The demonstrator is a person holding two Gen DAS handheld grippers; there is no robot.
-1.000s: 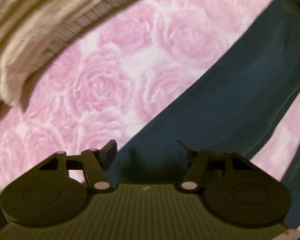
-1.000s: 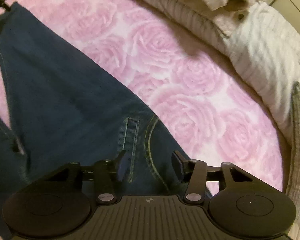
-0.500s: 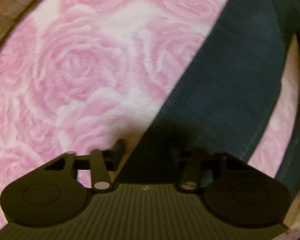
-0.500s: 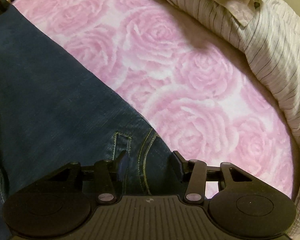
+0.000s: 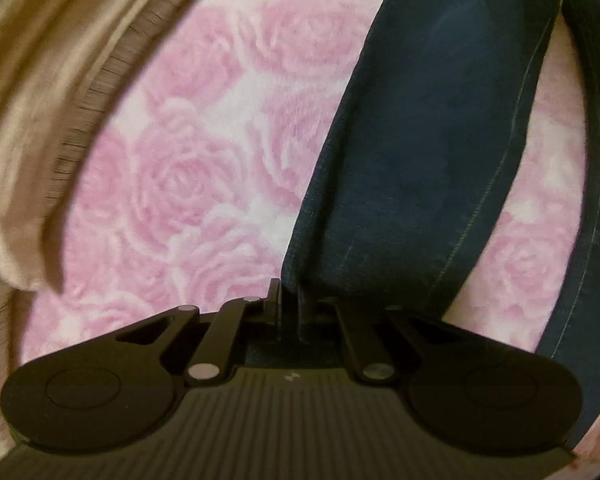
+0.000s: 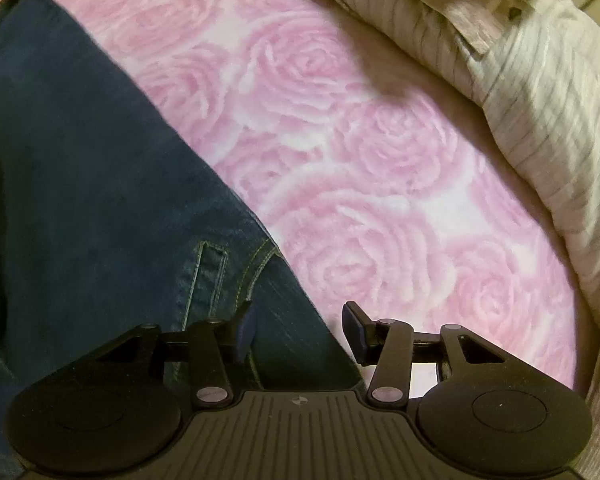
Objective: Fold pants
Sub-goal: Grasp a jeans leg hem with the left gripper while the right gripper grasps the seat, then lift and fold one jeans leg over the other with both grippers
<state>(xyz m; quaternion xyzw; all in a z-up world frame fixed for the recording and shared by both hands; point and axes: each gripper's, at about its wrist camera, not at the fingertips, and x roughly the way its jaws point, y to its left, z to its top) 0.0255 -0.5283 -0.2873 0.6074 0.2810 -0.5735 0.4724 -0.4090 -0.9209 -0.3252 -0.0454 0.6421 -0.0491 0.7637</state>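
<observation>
Dark blue denim pants (image 5: pixel 420 140) lie on a pink rose-patterned blanket (image 5: pixel 204 160). In the left wrist view one leg runs from the top right down to my left gripper (image 5: pixel 289 292), which is shut on that leg's left edge. A second leg (image 5: pixel 588 240) passes along the right side. In the right wrist view the pants (image 6: pixel 80 180) fill the left, with a stitched pocket seam (image 6: pixel 212 280) near the fingers. My right gripper (image 6: pixel 298 320) points down over the denim's right edge. It stands open, the cloth below and between its fingers, no pad pressing on it.
Beige striped bedding (image 5: pixel 40 80) is bunched along the blanket's left side in the left wrist view. A striped pillow or duvet (image 6: pixel 540 100) borders the blanket at the top right in the right wrist view. Bare pink blanket (image 6: pixel 360 180) lies right of the pants.
The left gripper's jaws have come together on the edge of the pant leg, and its view has rolled. The right gripper has sunk a little toward the denim, jaws unchanged.
</observation>
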